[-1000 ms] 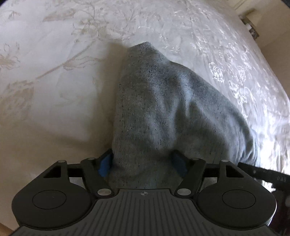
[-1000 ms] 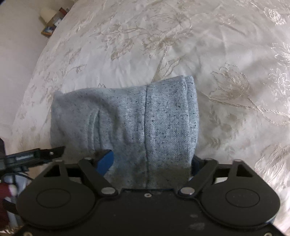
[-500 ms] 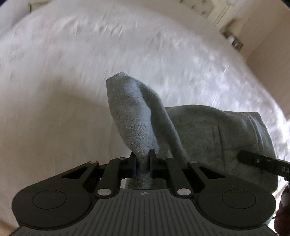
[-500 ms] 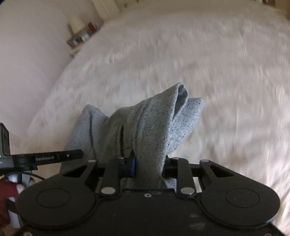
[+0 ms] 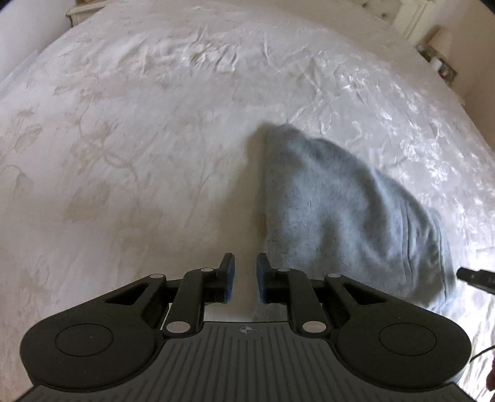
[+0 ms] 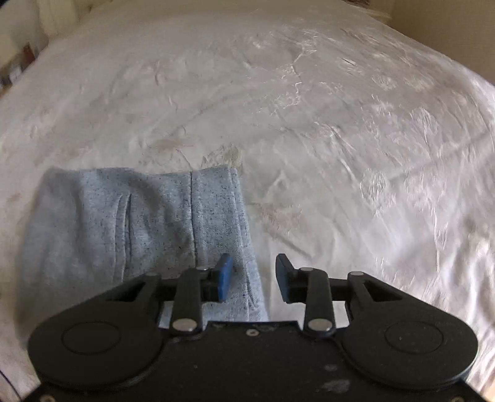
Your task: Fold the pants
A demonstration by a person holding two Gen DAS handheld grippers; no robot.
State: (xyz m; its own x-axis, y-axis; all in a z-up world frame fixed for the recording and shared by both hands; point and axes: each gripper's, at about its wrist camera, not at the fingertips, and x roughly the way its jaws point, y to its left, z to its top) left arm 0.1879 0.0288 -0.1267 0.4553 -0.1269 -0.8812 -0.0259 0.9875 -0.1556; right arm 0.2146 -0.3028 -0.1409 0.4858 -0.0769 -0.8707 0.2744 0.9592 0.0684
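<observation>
The grey pants (image 5: 346,216) lie folded in a compact bundle on the white bedspread (image 5: 139,148). In the left wrist view they are to the right of my left gripper (image 5: 245,275), which is slightly open and empty, just left of the bundle's near corner. In the right wrist view the pants (image 6: 123,222) lie to the left, with a seam and a pocket slit showing. My right gripper (image 6: 253,276) is open and empty above the bundle's right edge. The right gripper's tip (image 5: 476,276) shows at the left view's right edge.
The embroidered white bedspread (image 6: 340,154) covers the whole bed around the pants. A bedside table with small items (image 5: 439,62) stands at the far right corner. A wall (image 6: 448,27) lies beyond the bed's far edge.
Both grippers were shut on lifted folds of the pants half a second ago. Now both have let go and drawn back, and the pants lie flat on the bed.
</observation>
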